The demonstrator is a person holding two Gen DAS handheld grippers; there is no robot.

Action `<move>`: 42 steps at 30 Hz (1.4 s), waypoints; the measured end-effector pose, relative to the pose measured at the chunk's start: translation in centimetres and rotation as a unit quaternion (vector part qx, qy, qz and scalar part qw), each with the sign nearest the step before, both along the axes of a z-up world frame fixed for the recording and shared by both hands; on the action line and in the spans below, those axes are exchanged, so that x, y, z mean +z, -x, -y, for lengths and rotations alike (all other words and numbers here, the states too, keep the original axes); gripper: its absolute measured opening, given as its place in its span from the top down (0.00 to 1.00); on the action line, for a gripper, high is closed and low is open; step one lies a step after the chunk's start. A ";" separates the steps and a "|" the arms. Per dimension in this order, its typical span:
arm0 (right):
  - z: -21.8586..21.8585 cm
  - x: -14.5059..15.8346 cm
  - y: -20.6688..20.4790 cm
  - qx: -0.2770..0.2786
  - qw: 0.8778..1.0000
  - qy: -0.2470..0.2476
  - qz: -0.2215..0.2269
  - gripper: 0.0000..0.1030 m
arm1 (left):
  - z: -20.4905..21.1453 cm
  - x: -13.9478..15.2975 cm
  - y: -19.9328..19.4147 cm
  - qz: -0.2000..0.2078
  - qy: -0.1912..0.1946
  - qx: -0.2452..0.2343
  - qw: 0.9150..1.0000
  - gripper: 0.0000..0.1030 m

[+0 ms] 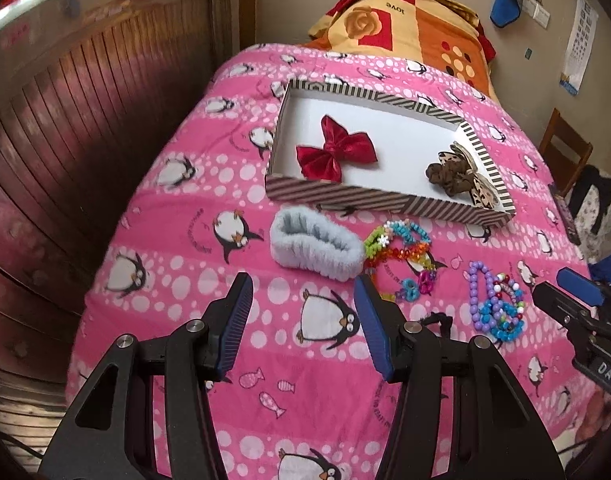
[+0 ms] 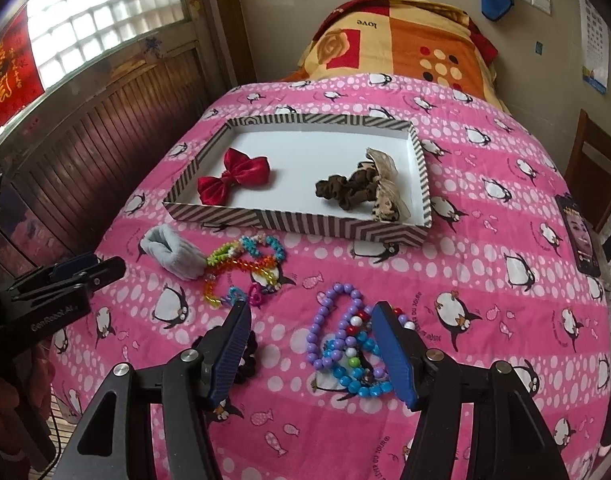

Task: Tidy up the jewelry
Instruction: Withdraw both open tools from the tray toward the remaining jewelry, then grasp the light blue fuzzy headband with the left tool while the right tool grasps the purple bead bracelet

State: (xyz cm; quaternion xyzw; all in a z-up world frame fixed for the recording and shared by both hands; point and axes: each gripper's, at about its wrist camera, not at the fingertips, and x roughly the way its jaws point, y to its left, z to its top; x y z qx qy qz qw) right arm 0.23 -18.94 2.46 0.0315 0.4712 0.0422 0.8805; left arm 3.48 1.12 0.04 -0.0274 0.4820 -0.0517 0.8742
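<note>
Both grippers hover spread over jewelry on a pink penguin bedspread (image 1: 177, 240).

Left gripper (image 1: 303, 292), fingers released and empty, sits at lower centre below the grey fuzzy scrunchie (image 1: 315, 246). Right gripper (image 2: 311, 320), fingers released, frames the purple bead bracelet (image 2: 325, 328) without touching it. The striped box (image 2: 305, 222), mid-frame, holds a red bow (image 2: 233, 176) and brown scrunchie (image 2: 345, 190).

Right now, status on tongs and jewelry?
Left tongs open, right tongs open, both empty. Bead bracelets loose on bedspread, outside striped box. Nothing blocking.
</note>
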 end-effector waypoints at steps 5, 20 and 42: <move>1.2 -0.5 0.1 -0.012 1.000 0.000 -0.007 0.42 | -1.5 -1.2 0.1 -0.018 0.023 0.002 1.000 0.44; 6.2 -3.4 1.1 -0.051 0.998 0.005 -0.046 0.42 | -2.1 -2.3 -3.7 -0.064 0.105 0.042 0.992 0.32; 2.5 -9.4 -8.1 0.096 0.989 0.026 -0.113 0.67 | 0.1 -5.7 -9.0 -0.118 0.082 0.099 0.985 0.32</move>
